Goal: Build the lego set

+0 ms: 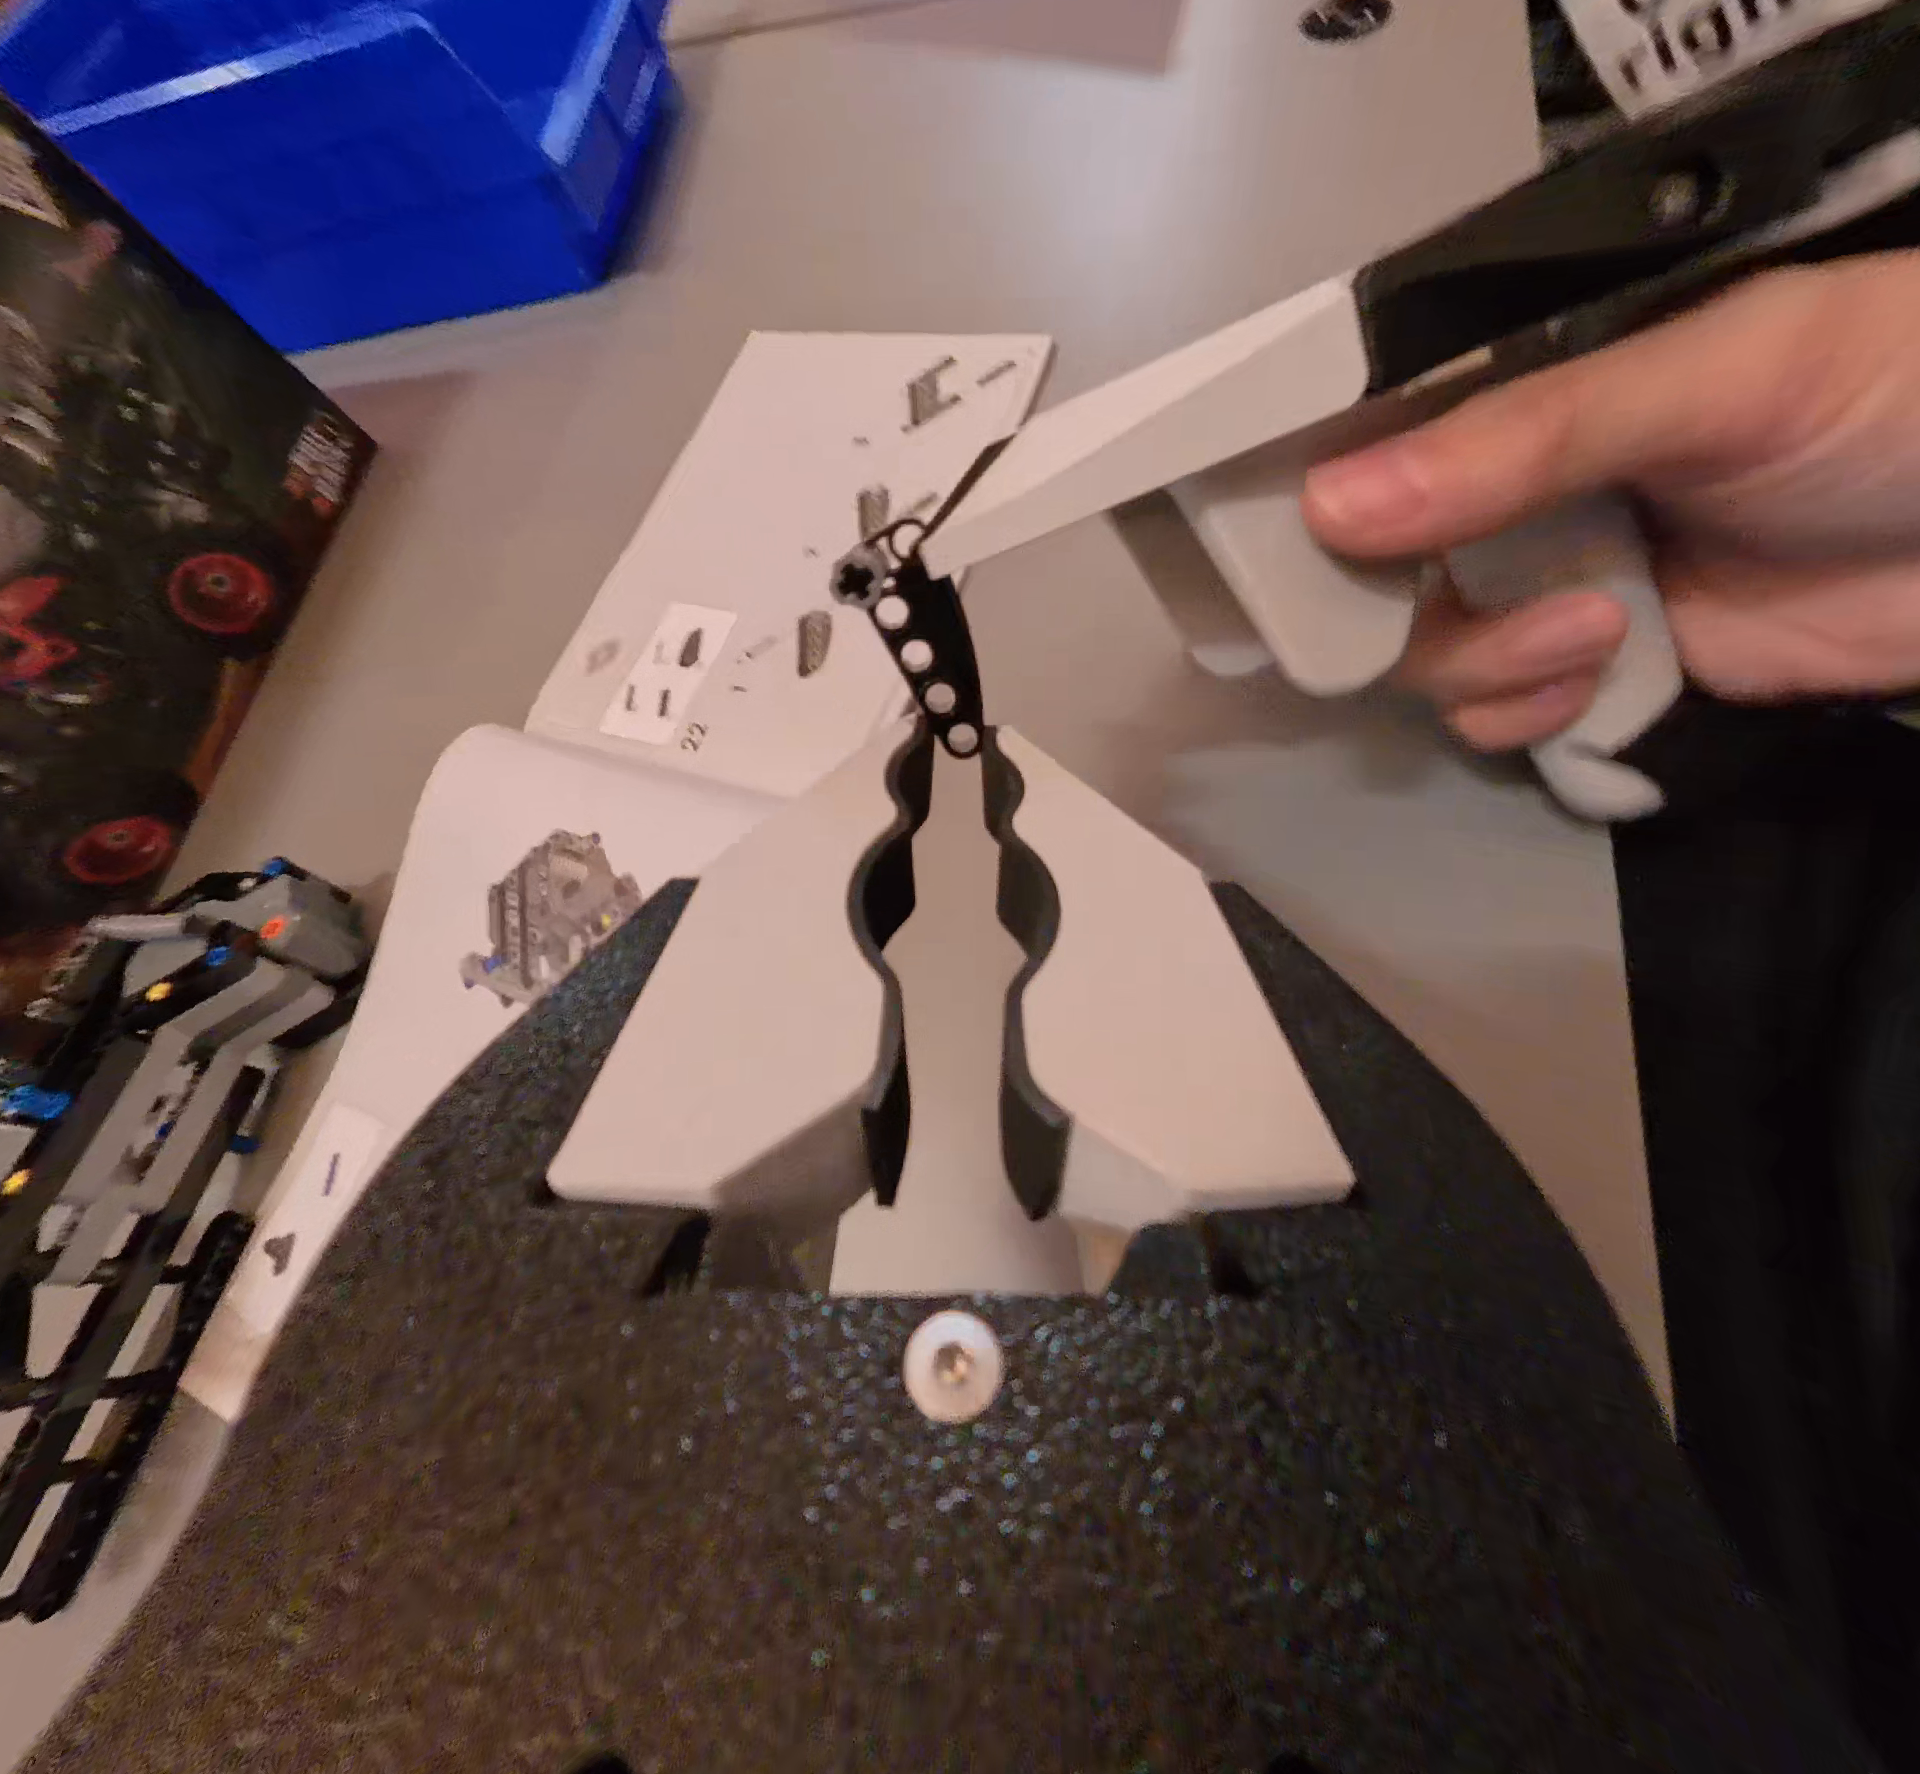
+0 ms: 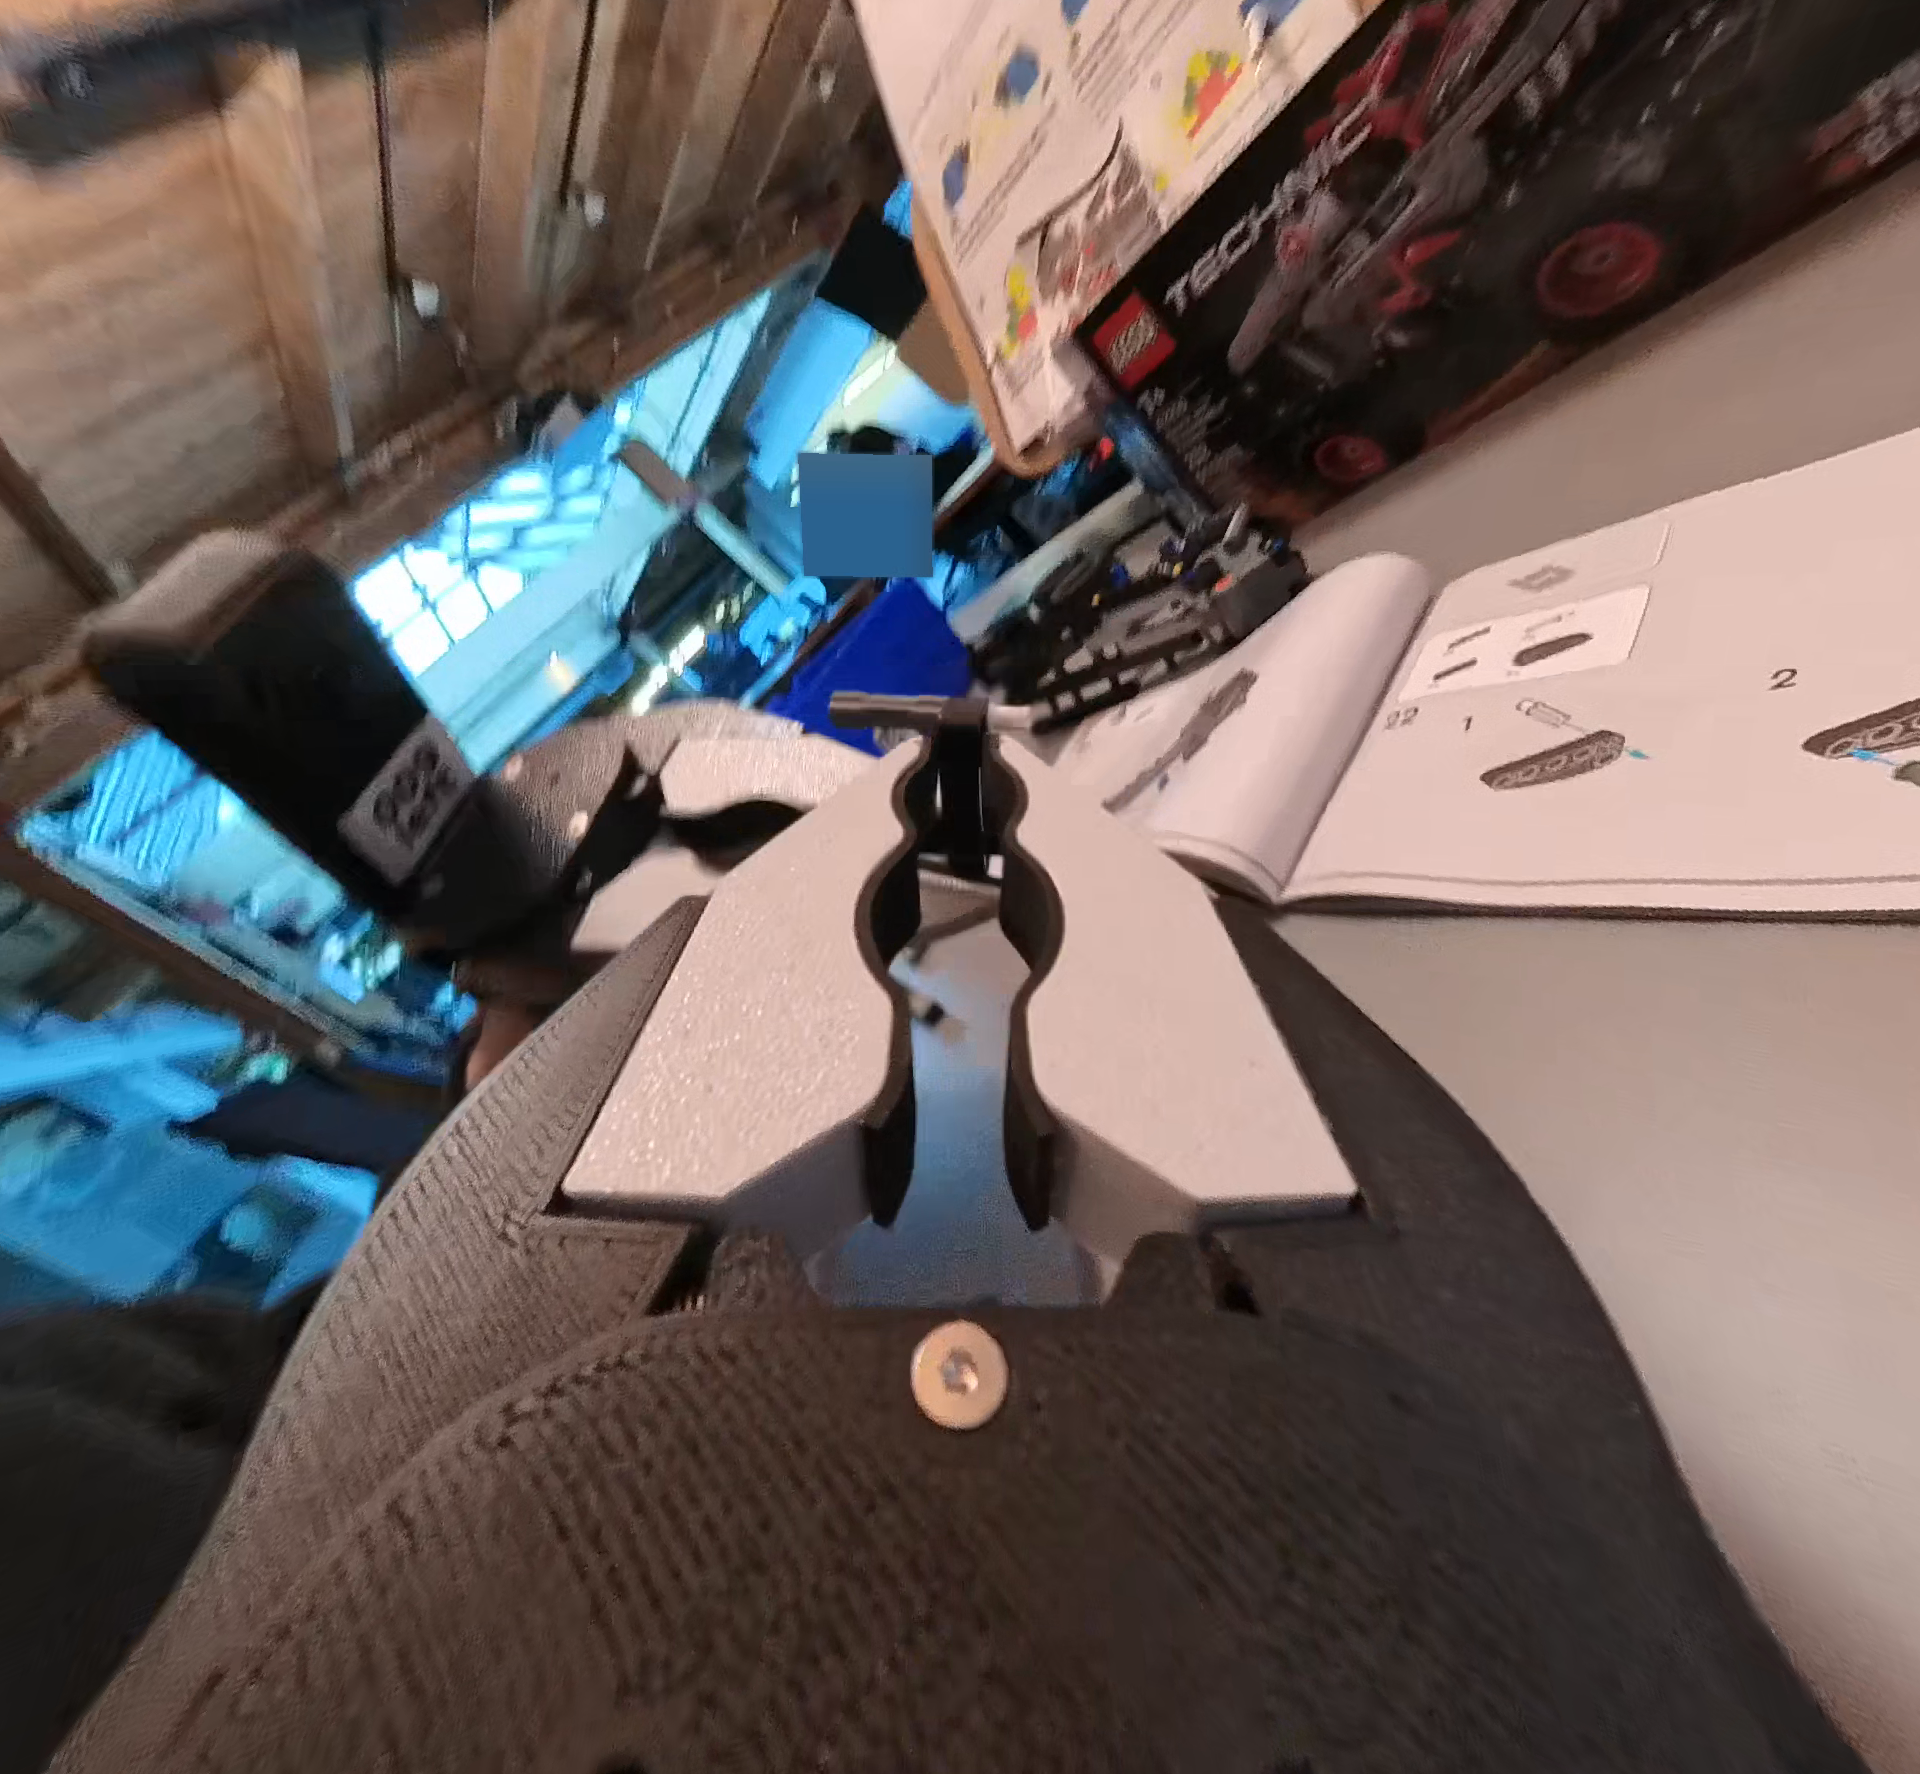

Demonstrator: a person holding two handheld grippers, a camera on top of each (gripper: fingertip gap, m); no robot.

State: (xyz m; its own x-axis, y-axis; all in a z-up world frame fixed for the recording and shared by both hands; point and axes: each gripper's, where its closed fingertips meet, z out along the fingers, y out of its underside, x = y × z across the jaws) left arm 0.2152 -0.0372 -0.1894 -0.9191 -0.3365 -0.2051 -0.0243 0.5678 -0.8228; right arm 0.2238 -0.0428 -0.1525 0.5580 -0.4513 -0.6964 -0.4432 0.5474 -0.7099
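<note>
A black Lego beam point(image 1: 923, 656) with a row of holes is held in the air over the open instruction booklet point(image 1: 727, 519). My left gripper point(image 1: 956, 739) is shut on the beam's lower end. My right gripper point(image 1: 928, 548) comes in from the right and is shut on the upper end. A dark grey axle point(image 1: 857, 578) sticks through the top hole. In the right wrist view the beam point(image 2: 961, 810) stands edge-on between my right gripper's point(image 2: 956, 750) tips. The axle point(image 2: 899, 712) lies crosswise just past them.
Blue bins point(image 1: 343, 93) stand at the back left, with the dark Lego box point(image 1: 125, 477) to the left. The part-built grey and black model point(image 1: 156, 1049) lies left of the booklet. A hand point(image 1: 1662, 498) holds the right gripper. The box point(image 2: 1455, 218) and booklet point(image 2: 1558, 737) also show in the right wrist view. My left and right fingertips are right by each other.
</note>
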